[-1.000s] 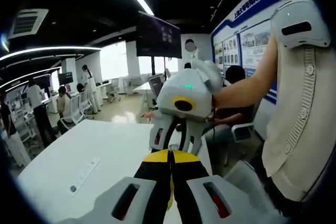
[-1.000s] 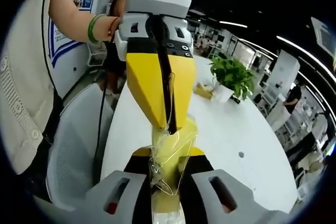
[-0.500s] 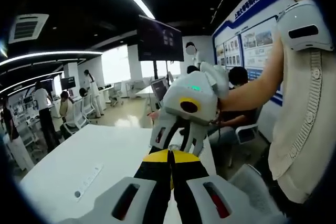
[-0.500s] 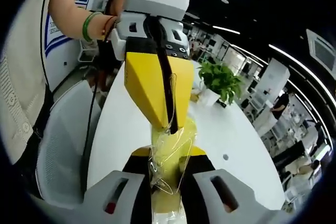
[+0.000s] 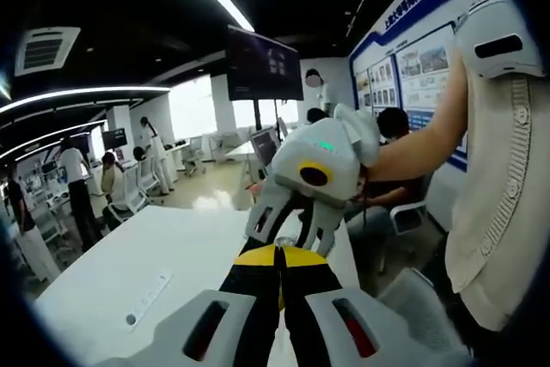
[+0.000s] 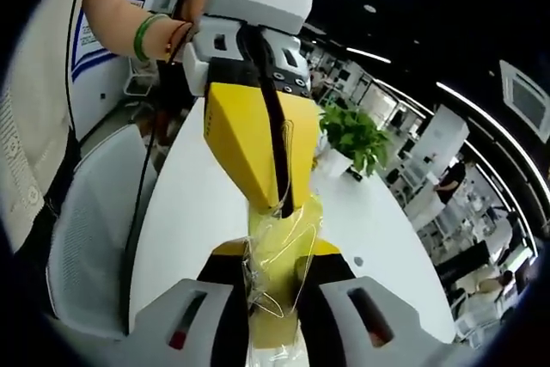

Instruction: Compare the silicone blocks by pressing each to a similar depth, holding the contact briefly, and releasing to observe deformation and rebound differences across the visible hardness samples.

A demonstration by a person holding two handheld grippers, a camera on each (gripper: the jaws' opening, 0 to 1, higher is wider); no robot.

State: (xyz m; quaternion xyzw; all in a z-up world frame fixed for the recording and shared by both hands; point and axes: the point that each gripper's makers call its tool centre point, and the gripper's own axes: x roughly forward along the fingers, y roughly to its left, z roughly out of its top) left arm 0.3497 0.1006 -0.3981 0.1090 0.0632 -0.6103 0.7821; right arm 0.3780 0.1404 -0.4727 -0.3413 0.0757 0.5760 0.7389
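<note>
Right gripper (image 6: 273,274) is clamping a yellow block (image 6: 277,247) in clear wrap at lower centre.

Left gripper (image 6: 258,156) is pinching the block's top from above, jaws narrow; a white table (image 6: 198,204) and potted plant (image 6: 354,137) are lying behind.

block (image 6: 277,251): yellow, glossy clear film | table (image 6: 189,212): smooth white | chair (image 6: 90,247): mesh

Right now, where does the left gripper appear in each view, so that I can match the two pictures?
Left gripper view: the left gripper rises from the bottom centre, jaws together.
Right gripper view: it comes down from the top centre, yellow jaws shut on the bagged yellow block.
Shared landmark: the white table beneath.
</note>
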